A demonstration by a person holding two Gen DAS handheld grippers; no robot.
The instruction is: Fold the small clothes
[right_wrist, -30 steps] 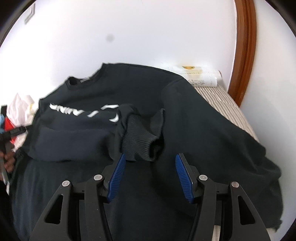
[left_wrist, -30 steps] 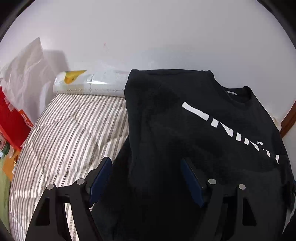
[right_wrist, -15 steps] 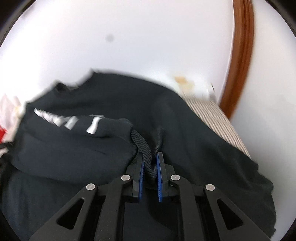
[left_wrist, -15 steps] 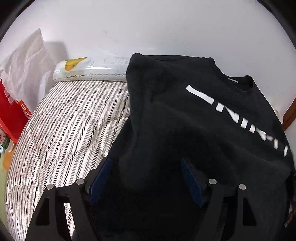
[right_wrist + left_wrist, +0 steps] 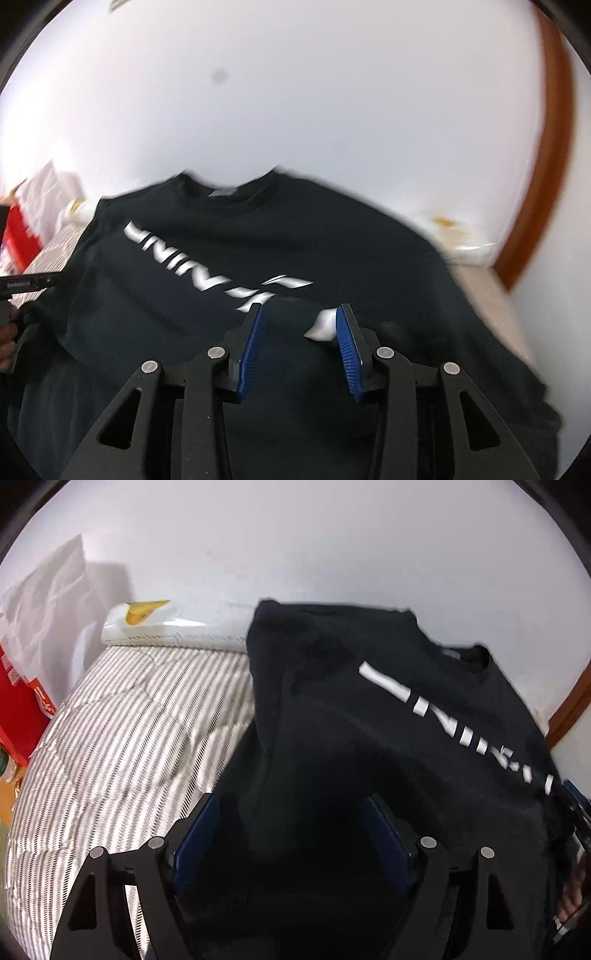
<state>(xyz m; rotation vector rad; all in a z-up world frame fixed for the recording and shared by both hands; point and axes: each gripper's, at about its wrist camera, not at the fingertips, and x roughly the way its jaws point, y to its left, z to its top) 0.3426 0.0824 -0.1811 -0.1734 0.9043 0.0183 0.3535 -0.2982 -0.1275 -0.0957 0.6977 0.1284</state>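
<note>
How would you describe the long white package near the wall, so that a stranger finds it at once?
Start at the grey-and-white striped quilt and follow it to the white wall. There lies the long white plastic-wrapped roll, beside the black sweatshirt with white lettering. A yellow-orange print at its left end sets it apart.

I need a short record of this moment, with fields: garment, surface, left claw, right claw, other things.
garment: black sweatshirt with white letters, lying spread out
surface: striped bed cover
left claw: left claw open, over the sweatshirt
right claw: right claw open, over the sweatshirt, holding nothing
other things: white wall; red box at the bed's left
</note>
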